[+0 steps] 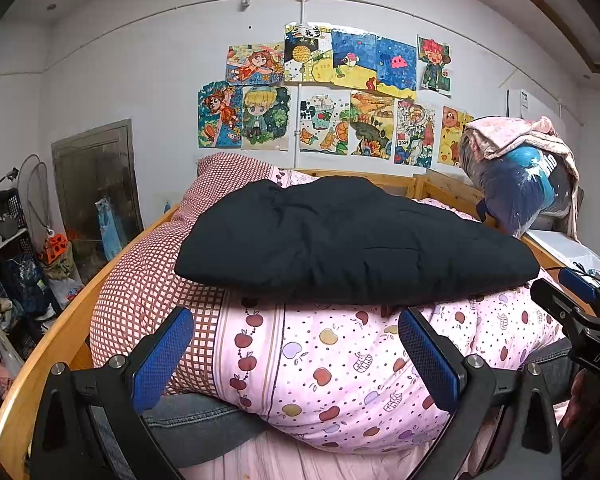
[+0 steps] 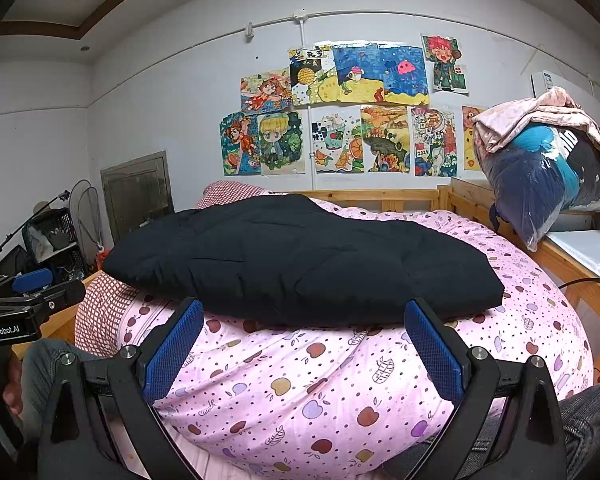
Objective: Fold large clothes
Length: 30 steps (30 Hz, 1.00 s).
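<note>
Bedroom scene: black coat (image 1: pixel 352 240) is laid folded on pink quilt (image 1: pixel 340 368). Left gripper (image 1: pixel 296 340) and right gripper (image 2: pixel 304 332) are held spread, empty, near its front edge.

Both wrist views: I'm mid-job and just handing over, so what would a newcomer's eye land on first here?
The black padded garment first, lying across the top of a bulging pink apple-print quilt on the wooden bed. Next, the bright drawings taped to the white wall behind. Near the lens, both the left gripper and right gripper stand open with blue fingers, just short of the garment and holding nothing.
</note>
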Available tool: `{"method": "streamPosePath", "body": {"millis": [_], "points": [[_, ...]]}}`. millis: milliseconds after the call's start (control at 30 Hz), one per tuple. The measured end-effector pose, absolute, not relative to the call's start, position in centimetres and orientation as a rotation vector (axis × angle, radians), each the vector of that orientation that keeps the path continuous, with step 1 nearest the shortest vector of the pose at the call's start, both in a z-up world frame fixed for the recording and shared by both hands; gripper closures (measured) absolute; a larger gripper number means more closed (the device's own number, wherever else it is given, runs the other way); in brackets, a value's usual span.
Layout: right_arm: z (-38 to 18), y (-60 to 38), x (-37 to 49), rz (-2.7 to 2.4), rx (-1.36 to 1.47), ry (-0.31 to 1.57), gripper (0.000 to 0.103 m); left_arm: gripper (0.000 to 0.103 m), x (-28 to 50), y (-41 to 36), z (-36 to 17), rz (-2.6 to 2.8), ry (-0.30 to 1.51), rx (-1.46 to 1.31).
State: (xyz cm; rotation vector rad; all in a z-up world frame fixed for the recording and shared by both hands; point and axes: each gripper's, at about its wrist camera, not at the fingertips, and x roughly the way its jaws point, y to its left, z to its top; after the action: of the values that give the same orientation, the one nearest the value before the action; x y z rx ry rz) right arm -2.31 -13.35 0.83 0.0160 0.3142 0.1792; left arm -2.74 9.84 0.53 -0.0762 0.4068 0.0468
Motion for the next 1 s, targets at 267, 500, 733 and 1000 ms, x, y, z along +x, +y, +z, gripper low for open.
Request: {"method": "streamPosePath", "body": {"millis": [267,500,733,1000], "points": [[0.79,-13.35,-2.3,0.179,0.017,0.314,0.005,0.0,-2.73,9.88,0.54,0.047,0.407,-0.076],[0.79,-13.37,-2.36,0.179,0.019,0.314,0.004,0.0,-2.75,9.83,0.54,0.046,0.407,-0.076],[0.75,-13.33,-2.35,0.179,0.019,0.314,0.004,0.0,-3.13,9.94,0.76,0.033,0.405,-0.093],[0.74,-13.27,-2.38,0.178,0.018,0.313,0.004,0.0,-3.46,9.7,0.75,0.035,0.405,-0.085]]}}
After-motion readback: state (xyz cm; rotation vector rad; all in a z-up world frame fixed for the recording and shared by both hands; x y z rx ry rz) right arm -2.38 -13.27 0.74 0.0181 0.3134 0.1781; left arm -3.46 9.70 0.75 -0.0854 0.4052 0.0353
